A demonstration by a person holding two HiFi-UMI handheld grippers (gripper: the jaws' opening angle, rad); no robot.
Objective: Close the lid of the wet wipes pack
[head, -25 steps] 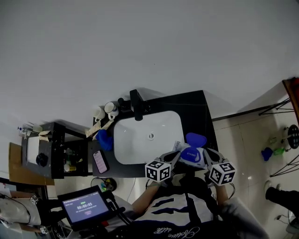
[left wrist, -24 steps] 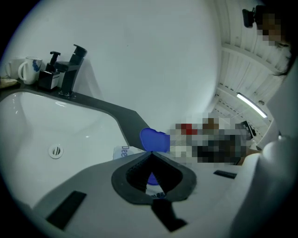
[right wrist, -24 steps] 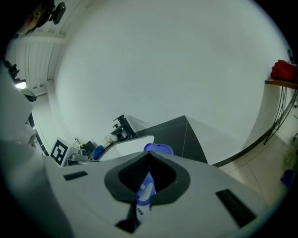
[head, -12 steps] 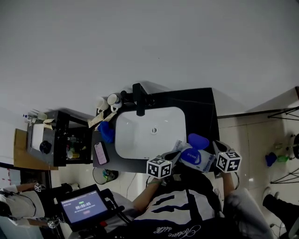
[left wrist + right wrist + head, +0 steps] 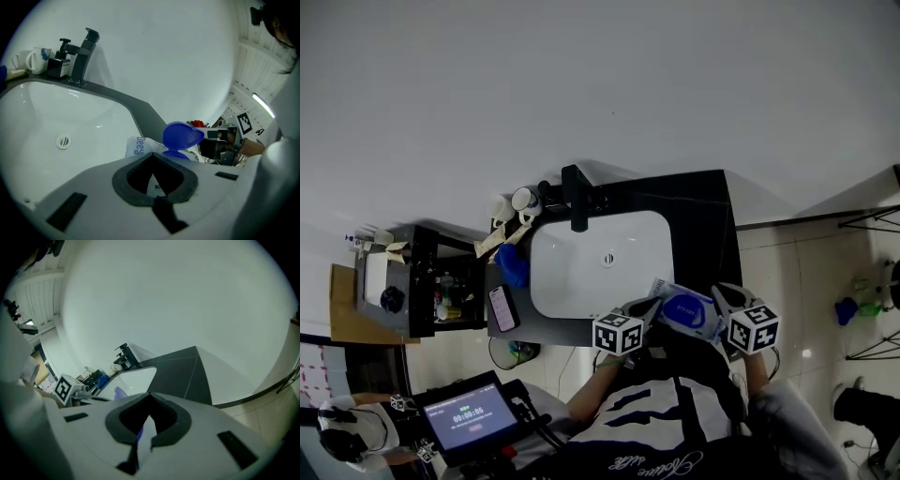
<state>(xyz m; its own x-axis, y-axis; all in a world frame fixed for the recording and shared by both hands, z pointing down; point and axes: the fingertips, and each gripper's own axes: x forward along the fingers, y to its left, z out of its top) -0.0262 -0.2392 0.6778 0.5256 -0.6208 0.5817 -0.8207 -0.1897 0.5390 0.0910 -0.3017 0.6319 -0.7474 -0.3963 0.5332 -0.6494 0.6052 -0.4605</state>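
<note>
The wet wipes pack is white with a blue oval lid and hangs over the front right corner of the sink, between my two grippers. My left gripper is shut on its left end, my right gripper on its right end. In the left gripper view the pack runs out from the left gripper, and its blue lid stands raised. In the right gripper view a white and blue edge of the pack sits inside the right gripper. In the head view the lid looks flat.
A white sink basin is set in a dark countertop, with a black faucet and cups behind it. A phone and a blue cloth lie left of the basin. A dark shelf unit stands further left.
In the head view the blue flap that stood up above the pack no longer shows raised. The right gripper has come slightly closer to the pack.
</note>
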